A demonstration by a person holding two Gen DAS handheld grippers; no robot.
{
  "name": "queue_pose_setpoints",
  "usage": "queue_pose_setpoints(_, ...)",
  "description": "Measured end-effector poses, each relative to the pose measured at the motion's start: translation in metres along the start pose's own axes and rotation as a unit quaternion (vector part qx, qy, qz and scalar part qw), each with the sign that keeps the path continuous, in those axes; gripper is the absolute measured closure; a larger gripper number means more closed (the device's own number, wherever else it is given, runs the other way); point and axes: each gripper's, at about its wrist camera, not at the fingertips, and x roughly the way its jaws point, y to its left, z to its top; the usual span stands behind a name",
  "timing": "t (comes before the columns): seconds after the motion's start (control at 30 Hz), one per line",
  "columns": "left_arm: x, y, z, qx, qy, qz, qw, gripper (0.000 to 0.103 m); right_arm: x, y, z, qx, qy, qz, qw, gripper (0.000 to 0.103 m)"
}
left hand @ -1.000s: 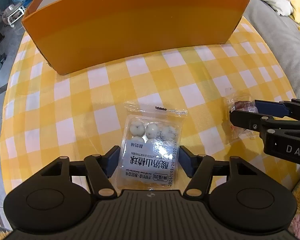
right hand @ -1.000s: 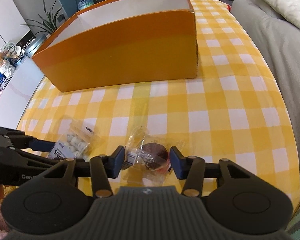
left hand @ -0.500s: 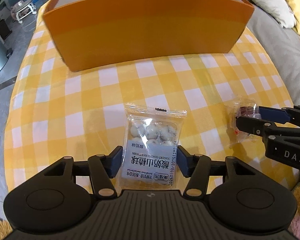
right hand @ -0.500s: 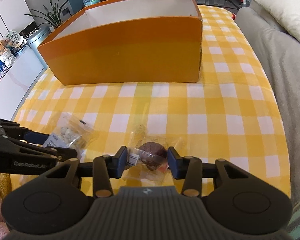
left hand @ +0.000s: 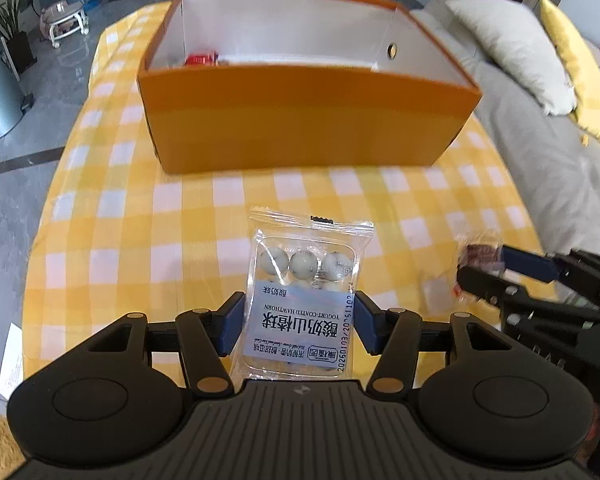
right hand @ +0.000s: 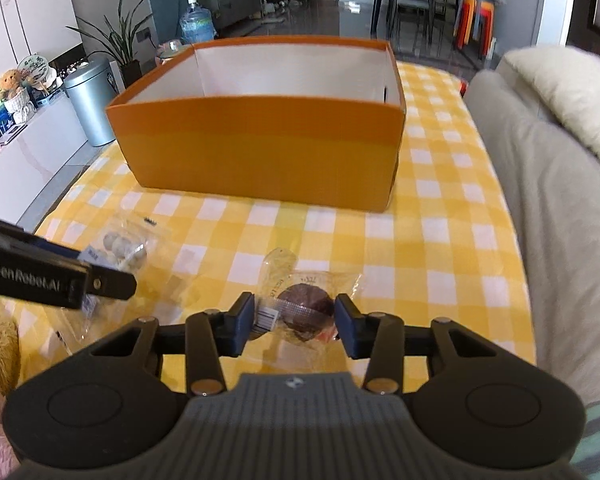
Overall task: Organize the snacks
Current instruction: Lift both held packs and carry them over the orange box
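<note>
On the checked tabletop (left hand: 140,208), toward its far edge, the orange box (left hand: 300,120) stands open, with only a red packet (left hand: 201,58) showing inside at its left end. Nearer, above the front edge, the left tongs (left hand: 299,322) grip a yogurt-coated hawthorn ball packet (left hand: 304,292), and the right tongs (right hand: 295,322) grip a clear-wrapped dark round snack (right hand: 304,306). Both seem lifted; dropping them into the box remains.

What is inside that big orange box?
Inside the orange box a red packet shows by the left wall, against white lining. The front wall hides most of the floor.
</note>
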Motion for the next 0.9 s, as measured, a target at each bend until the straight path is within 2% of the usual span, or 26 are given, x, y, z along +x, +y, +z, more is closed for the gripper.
queue_pose_setpoints(0.47, -0.044, -0.001, 0.030, -0.005, -0.062, -0.009, 0.9980, 0.038, -0.041, 0.001, 0.020, 0.005, -0.046, 0.015, 0.999, 0.061)
queue_pose_setpoints(0.7, -0.063, -0.003, 0.068, 0.011, -0.098, -0.012, 0.9950, 0.038, -0.056, -0.004, 0.058, -0.009, -0.079, 0.018, 0.997, 0.061)
queue_pose_setpoints(0.9, -0.062, -0.011, 0.107, 0.031, -0.113, -0.021, 0.9929, 0.038, -0.056, -0.013, 0.105, -0.007, -0.098, 0.025, 0.995, 0.061)
